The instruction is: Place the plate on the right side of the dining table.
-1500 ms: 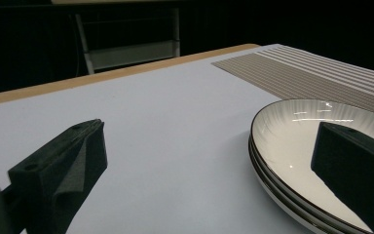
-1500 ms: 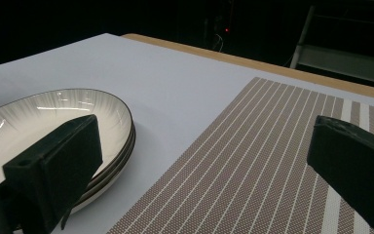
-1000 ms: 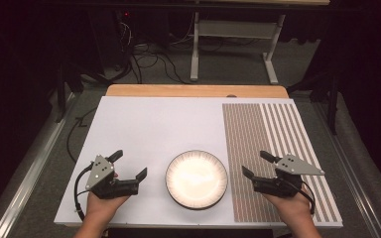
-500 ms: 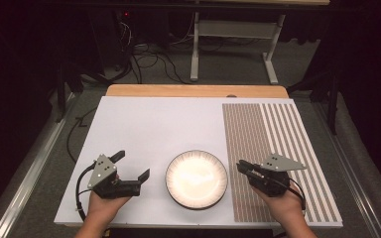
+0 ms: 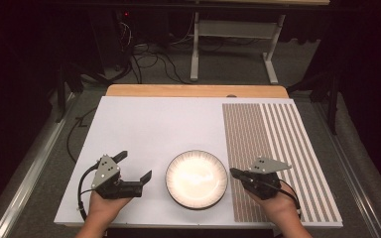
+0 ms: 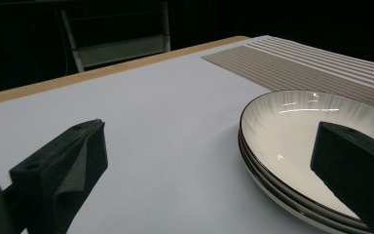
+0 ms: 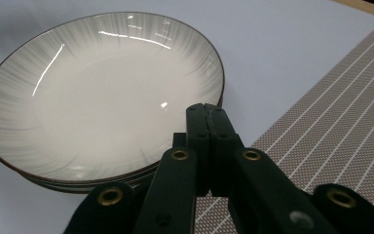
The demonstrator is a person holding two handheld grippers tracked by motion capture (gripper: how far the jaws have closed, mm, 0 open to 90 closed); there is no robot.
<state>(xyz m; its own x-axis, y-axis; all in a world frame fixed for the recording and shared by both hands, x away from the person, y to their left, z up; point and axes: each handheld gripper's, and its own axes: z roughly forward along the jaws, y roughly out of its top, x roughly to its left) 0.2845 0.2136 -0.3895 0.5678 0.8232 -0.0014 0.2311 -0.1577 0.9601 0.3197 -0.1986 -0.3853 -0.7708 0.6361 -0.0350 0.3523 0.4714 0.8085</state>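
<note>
Right gripper [image 5: 234,173] has just been closing and now stands shut with nothing between its jaws, tips just beside the stacked plates [image 5: 196,178] near the desk's [image 5: 154,124] front edge, likely to nudge them. Left gripper [image 5: 135,165] waits open.

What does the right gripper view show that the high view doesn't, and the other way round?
Right gripper view: the plates are a stack, several rims one under another, and the right gripper has its jaws pressed shut with nothing between them, beside the stack's rim. High view: the left gripper with jaws open, both hands, the floor beyond. Both: the stack, white table, striped mat.
</note>
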